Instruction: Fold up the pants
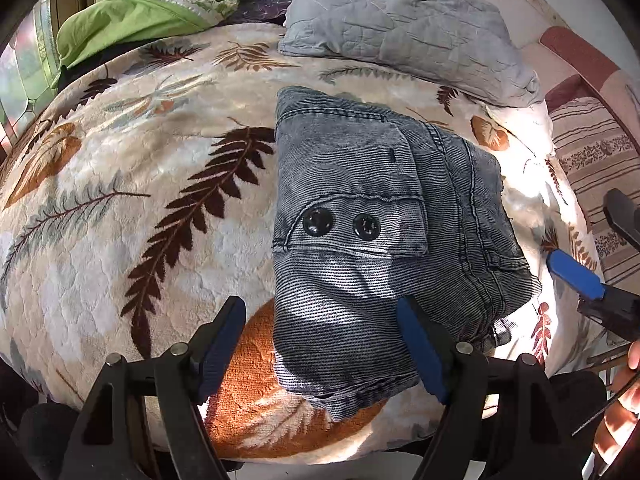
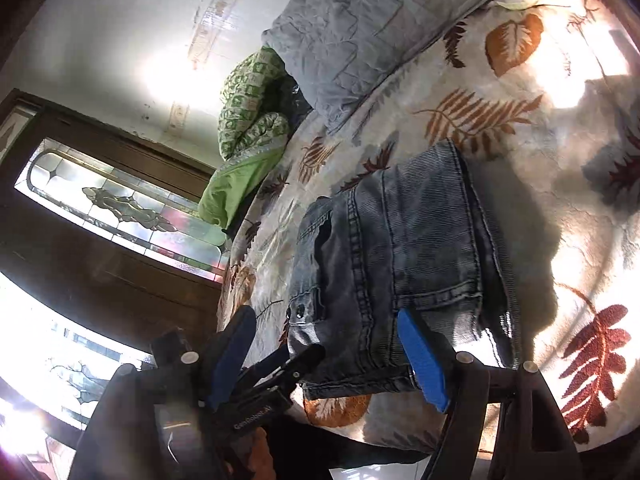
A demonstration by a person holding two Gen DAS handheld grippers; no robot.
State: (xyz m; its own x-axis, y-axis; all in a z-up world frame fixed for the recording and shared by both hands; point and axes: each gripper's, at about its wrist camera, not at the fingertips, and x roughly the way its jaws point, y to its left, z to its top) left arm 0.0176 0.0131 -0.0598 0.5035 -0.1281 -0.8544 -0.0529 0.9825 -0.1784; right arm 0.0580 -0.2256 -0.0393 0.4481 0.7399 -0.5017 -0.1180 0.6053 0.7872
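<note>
The pants [image 1: 380, 232] lie folded into a thick, compact bundle near the front edge of the bed, on the leaf blanket [image 1: 140, 168]. A pocket flap with two snaps [image 1: 342, 224] faces up. The fold looks complete or nearly so.

The left gripper [image 1: 324, 344] hangs over the near corner of the bundle with its jaws spread wide. One finger is over the denim and the other over the blanket, and nothing is pinched between them. The right gripper [image 2: 328, 356] is also spread and holds nothing. It stands at the near edge of the bundle, and whether a finger touches the cloth I cannot tell.

The main risk, in my judgement, is a finger catching a layer. The near corner and the right side show loose hems and stacked edges, so a finger that drags across them could lift the top layer and open the fold. The bundle is thick and stiff, so it may also spring open by itself. It sits close to the bed edge, so a push toward the front could make it slide off. The two grippers are near each other and could collide.
</note>
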